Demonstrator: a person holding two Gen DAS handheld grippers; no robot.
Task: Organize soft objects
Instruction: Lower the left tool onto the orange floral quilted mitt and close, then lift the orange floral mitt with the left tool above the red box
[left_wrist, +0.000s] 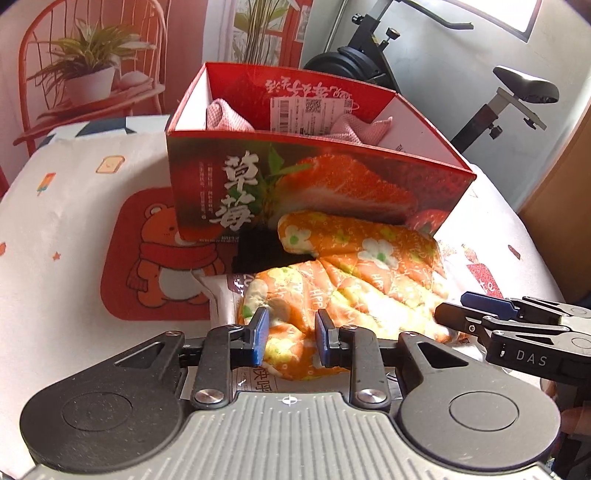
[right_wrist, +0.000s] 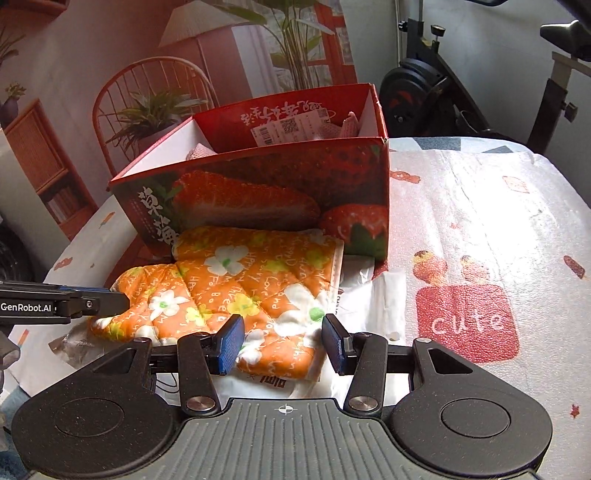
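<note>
Sunlit worktop (right_wrist: 480, 221) under a printed cloth: the mitt (right_wrist: 236, 288) lies at its middle, against the front of the box (right_wrist: 258, 184), on white bags. Left tool (left_wrist: 290, 332) pinches the mitt's puffy near end; right tool (right_wrist: 282, 341) straddles the cuff corner, pads not pressing. Risk: the one-sided grip slips off the padding, or drags a bag along. Both tools slope downward, side by side.

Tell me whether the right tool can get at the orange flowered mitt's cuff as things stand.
Probably yes. The right tool already straddles the cuff end of the orange flowered mitt, with nothing lying over it; the strawberry box stands behind, clear of the approach.
</note>
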